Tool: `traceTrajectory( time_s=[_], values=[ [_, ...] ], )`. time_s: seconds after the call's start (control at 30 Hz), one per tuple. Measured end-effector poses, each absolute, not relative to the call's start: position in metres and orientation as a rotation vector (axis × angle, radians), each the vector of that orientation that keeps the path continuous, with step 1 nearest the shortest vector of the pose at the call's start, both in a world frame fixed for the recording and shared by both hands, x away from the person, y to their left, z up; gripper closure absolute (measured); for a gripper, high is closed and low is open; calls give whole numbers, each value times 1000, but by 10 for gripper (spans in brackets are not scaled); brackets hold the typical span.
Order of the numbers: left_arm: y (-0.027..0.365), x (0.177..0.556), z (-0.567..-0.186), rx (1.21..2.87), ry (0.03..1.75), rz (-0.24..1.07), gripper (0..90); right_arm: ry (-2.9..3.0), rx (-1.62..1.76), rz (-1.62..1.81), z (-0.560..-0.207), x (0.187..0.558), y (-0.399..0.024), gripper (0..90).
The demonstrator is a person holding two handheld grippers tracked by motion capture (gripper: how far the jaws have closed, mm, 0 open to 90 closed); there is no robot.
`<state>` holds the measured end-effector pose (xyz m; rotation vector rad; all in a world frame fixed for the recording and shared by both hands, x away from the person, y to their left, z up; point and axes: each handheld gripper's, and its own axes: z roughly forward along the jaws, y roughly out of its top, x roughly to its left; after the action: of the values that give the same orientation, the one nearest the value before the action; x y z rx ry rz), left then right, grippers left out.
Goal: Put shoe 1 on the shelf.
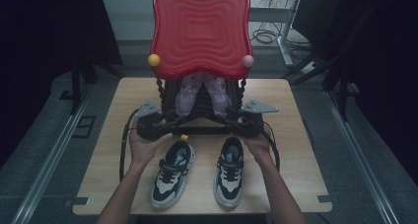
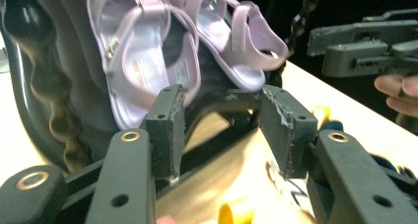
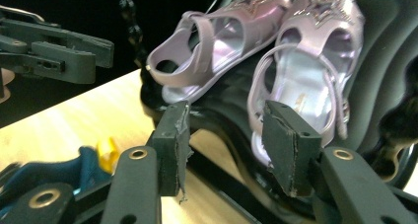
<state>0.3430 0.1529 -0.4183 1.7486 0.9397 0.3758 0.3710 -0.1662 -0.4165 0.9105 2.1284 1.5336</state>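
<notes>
Just beyond both sets of fingers, the pink sandals [image 1: 203, 93] sit side by side on the black rack [image 1: 173, 98] under its red top [image 1: 200, 29]. Left gripper [image 2: 219, 130] and right gripper [image 3: 226, 145] are both released, nothing between them. From above, two sneakers [image 1: 197, 172] sit on the bench [image 1: 291, 135] behind the fingers; up close you see the sandals' straps.

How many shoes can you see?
4: two lilac plastic strappy sandals lean on the black rack shelf; two navy-and-white sneakers lie side by side on the wooden table.
</notes>
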Motion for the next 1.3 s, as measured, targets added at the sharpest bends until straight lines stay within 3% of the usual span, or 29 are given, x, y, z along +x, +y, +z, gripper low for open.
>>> traceTrajectory(
  time_s=[1.3],
  values=[
    [189, 274, -463, 1787, 1001, 259, 491, 2226, 917, 1501, -454, 307, -218, 540]
  ],
)
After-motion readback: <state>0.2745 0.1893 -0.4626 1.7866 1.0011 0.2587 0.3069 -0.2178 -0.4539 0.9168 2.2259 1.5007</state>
